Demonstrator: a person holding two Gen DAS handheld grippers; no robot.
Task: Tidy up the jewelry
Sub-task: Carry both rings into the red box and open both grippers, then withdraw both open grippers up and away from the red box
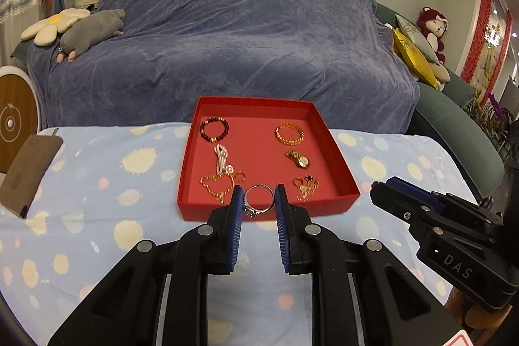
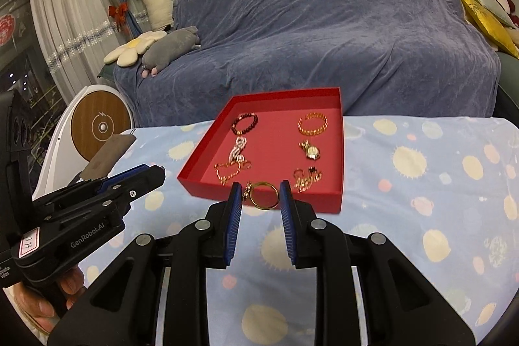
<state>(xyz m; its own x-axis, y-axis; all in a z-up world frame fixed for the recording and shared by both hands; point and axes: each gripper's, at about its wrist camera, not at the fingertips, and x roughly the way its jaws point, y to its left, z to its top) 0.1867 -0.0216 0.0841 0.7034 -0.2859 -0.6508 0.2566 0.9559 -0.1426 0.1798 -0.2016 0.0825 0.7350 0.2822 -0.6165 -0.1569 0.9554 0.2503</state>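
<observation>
A red tray (image 1: 337,162) (image 2: 204,148) stands on the table and holds a dark bead bracelet (image 1: 214,128), a gold chain bracelet (image 1: 289,134), a gold watch (image 1: 298,159), a pearl piece (image 1: 221,162), a gold necklace (image 1: 216,186) and small gold pieces (image 1: 306,185). My left gripper (image 1: 259,200) is shut on a silver ring (image 1: 258,201), held in front of the tray's near wall. My right gripper (image 2: 261,196) is shut on a gold ring (image 2: 264,195), held just before the tray's near edge. A small beaded ring (image 2: 248,191) sits by its left finger.
The table has a light blue cloth (image 1: 107,216) with pale spots. A brown cardboard piece (image 1: 26,174) lies at the left edge. A blue-covered sofa (image 1: 227,47) with plush toys stands behind. A round white and wood device (image 2: 100,125) stands left of the table.
</observation>
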